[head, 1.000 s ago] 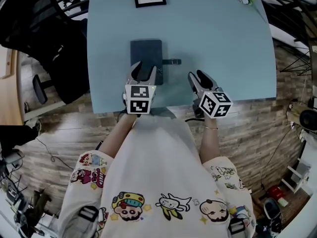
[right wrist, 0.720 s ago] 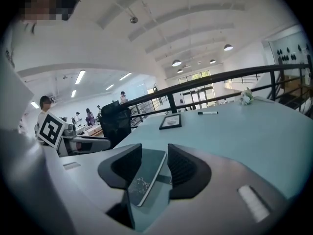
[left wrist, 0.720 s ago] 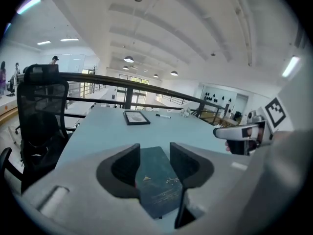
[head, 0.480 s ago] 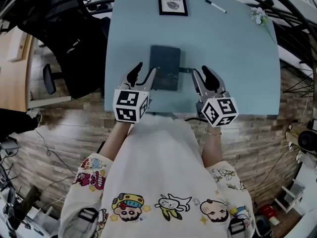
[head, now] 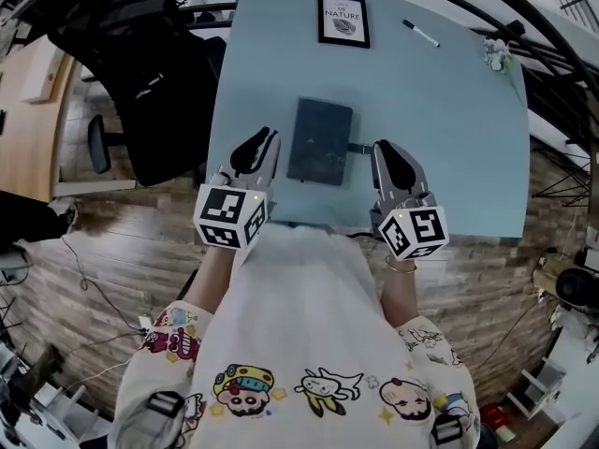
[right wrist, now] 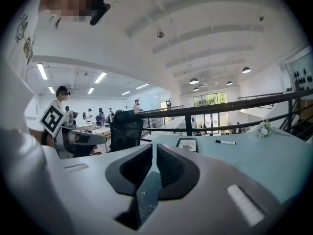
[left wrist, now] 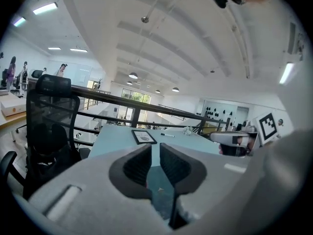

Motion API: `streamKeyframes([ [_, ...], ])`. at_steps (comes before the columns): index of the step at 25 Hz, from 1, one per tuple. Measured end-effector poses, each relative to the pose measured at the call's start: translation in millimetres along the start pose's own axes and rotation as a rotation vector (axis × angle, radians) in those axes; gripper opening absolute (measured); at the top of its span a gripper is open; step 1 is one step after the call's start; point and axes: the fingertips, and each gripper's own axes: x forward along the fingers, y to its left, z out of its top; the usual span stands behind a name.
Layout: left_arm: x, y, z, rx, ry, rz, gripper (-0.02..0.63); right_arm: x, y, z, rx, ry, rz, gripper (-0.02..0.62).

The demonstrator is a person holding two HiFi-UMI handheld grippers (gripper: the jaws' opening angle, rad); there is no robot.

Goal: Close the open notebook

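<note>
Notebook (head: 321, 142) shut, mid table (head: 449, 110). Left gripper (head: 262, 141) & right gripper (head: 386, 150) flank it, prob. not touching; jaws closing, nothing btw.

The only legible word, "NATURE", is printed on the small framed picture (head: 343, 20).

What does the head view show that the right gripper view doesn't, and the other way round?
Only the head view shows the closed notebook plainly, lying flat on the table, and the wooden floor.

Only the right gripper view shows ceiling lamps and far-off people.

Both show the blue table, framed picture, pen, black chair, left gripper and right gripper. Both grippers' jaws are closing, with nothing between them.
</note>
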Motion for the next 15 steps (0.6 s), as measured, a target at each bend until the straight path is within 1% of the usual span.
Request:
streamKeyframes([
  [3,-3.2,4.0,3.9,-0.008,-0.020,-0.002,0.021,1.8,-0.5,0.6,-0.007,0.003,-0.008,0.013],
  [4,-3.3,5.0,4.3,-0.012,-0.021,-0.003,0.003,2.0,-1.2,0.4,-0.009,0.004,-0.013,0.009],
  [5,-3.2,5.6,4.2,-0.014,-0.021,-0.004,-0.002,2.3,-1.8,0.0,-0.010,0.005,-0.017,0.009],
  [10,-1.8,4.4,2.0,-0.001,-0.013,-0.019,-0.002,1.9,-5.4,-2.1,-0.015,0.012,-0.038,0.008],
  [15,1.4,2.6,-1.8,0.024,0.018,-0.024,-0.003,2.4,-8.4,-4.4,-0.015,0.023,-0.053,0.008],
])
